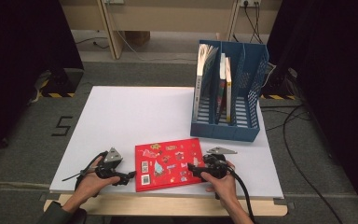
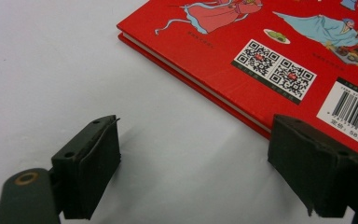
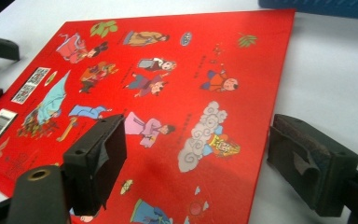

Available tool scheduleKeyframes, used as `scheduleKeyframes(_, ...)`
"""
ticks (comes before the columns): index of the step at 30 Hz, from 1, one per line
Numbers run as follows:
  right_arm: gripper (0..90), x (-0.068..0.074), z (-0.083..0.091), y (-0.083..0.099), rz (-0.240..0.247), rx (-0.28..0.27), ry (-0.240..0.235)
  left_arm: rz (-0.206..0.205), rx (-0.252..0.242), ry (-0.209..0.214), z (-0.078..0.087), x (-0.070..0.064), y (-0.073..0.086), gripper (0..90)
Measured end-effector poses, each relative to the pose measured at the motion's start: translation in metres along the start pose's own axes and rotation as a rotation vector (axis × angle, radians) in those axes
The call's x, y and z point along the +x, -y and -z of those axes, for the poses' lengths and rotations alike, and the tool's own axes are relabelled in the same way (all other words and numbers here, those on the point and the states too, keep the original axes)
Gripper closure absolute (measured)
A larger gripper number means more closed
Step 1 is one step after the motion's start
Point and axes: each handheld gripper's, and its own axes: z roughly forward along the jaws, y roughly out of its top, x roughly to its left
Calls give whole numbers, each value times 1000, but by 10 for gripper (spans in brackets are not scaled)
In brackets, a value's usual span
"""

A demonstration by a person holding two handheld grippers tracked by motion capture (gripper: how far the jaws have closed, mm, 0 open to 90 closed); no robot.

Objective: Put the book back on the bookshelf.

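Left hand-held gripper (image 1: 131, 175): jaws wide, empty, low at book's (image 1: 168, 164) left edge, one jaw on white tabletop (image 1: 121, 116), other over cover corner by barcode (image 2: 349, 112). Book: red, flat near front edge of tabletop, between both grippers, long axis left-right. Right hand-held gripper (image 1: 191, 169): jaws wide, straddling right edge, nearer to grasp. Blue rack (image 1: 228, 93) well behind, right.

High view looks forward and down over the whole white table (image 1: 121, 116) from the person's side. Both gripper views ride low and close, skimming the same red book (image 1: 169, 163), one from each side edge
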Motion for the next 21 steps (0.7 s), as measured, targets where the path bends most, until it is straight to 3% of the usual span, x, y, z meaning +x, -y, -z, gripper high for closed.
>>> scheduleKeyframes(7, 152, 2, 1, 2, -107, -22, -14, 2, -1, -2, 0, 0, 0, 152)
scheduleKeyframes(13, 159, 3, 2, 5, -137, -48, -15, 1, 0, -5, 0, 0, 0, 146)
scheduleKeyframes(17, 242, -4, 6, 7, -250, -84, -36, 1, 2, -7, -1, 0, 0, 142)
scheduleKeyframes(21, 269, -10, 10, 10, -352, -109, -67, 1, 11, -6, -1, 0, -1, 142)
